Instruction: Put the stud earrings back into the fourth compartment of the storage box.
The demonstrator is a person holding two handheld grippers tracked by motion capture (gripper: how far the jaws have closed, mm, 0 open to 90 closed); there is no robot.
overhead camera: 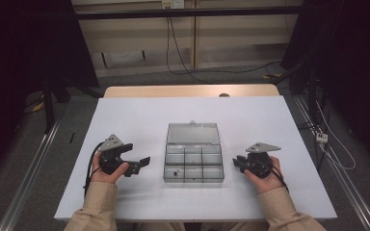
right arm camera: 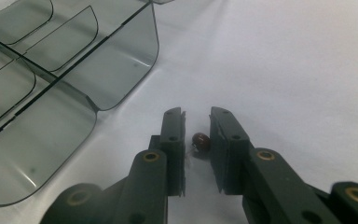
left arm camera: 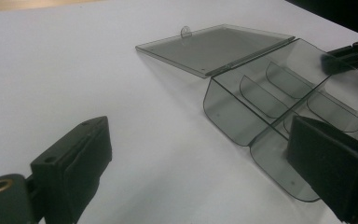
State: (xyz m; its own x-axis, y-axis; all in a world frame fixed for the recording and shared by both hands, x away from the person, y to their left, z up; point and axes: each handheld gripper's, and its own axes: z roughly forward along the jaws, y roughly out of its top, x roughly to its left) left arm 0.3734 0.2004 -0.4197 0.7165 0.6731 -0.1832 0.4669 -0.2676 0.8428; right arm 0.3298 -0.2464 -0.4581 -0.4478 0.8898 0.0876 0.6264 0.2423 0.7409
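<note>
Nearest the person's edge of the surface [overhead camera: 139, 115], the right claw [right arm camera: 196, 122] sits low, its jaws nearly together with a narrow gap left. A small brown bead [right arm camera: 201, 141] lies on the surface in that gap, between the pads, and I cannot tell whether either pad touches it yet. In the high view the right claw [overhead camera: 237, 162] is just beside the right end of the box [overhead camera: 193, 166], toward the near right part of the surface.

The left claw [left arm camera: 200, 154] is spread wide and pinches nothing. It points at the box's [left arm camera: 279, 116] left end, which lies close ahead of it. In the high view the left claw [overhead camera: 142, 162] is near that end, apart from it.

The box [right arm camera: 51, 88] is clear grey plastic, split into compartments, lying in the middle of the surface. Its lid [overhead camera: 193, 133] is folded back flat toward the far edge. A dark speck shows in the near left compartment; what it is I cannot tell.

Risks, as I judge them: the bead is small and round, so a closing pad that meets it off-centre could squirt it away across the surface. A grip on its edge alone may drop it in the lift. The box is light, and a swing of the right claw against its wall could slide it or tip the lid.

No brand, label or writing can be read anywhere.
</note>
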